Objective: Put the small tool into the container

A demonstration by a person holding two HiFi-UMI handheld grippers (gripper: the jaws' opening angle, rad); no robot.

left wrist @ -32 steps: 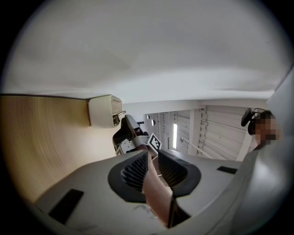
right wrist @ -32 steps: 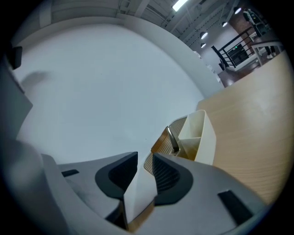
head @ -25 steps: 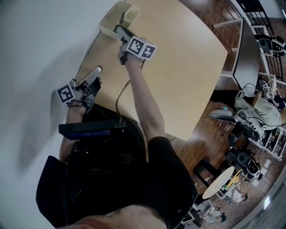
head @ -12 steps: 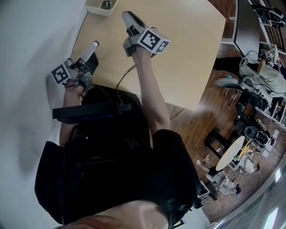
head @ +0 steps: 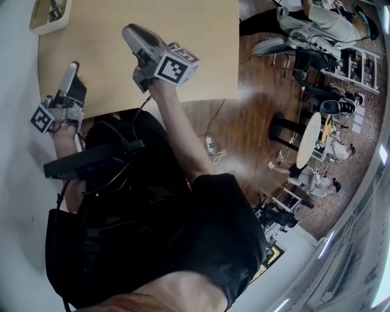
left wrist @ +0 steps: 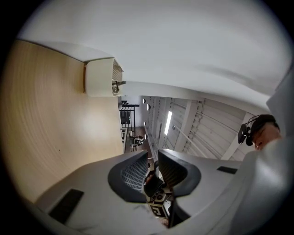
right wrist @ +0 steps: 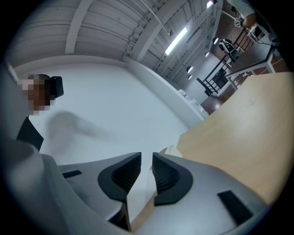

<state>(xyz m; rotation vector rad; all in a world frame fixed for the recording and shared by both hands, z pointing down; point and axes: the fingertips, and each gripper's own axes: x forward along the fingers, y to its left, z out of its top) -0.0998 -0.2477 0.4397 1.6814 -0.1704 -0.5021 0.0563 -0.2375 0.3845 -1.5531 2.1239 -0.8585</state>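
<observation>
tool seems to lie inside the container, ahead of both grippers. left gripper, nearer, gapes empty. right gripper, jaws just closing to a slit, holds nothing.

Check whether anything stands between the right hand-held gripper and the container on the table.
Nothing visible does: only bare table lies between the right hand-held gripper and the container. The small tool already lies inside it. The gripper's jaws have just been closing, with nothing between them.

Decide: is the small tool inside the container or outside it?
Inside. The small tool lies within the walls of the cream container.
</observation>
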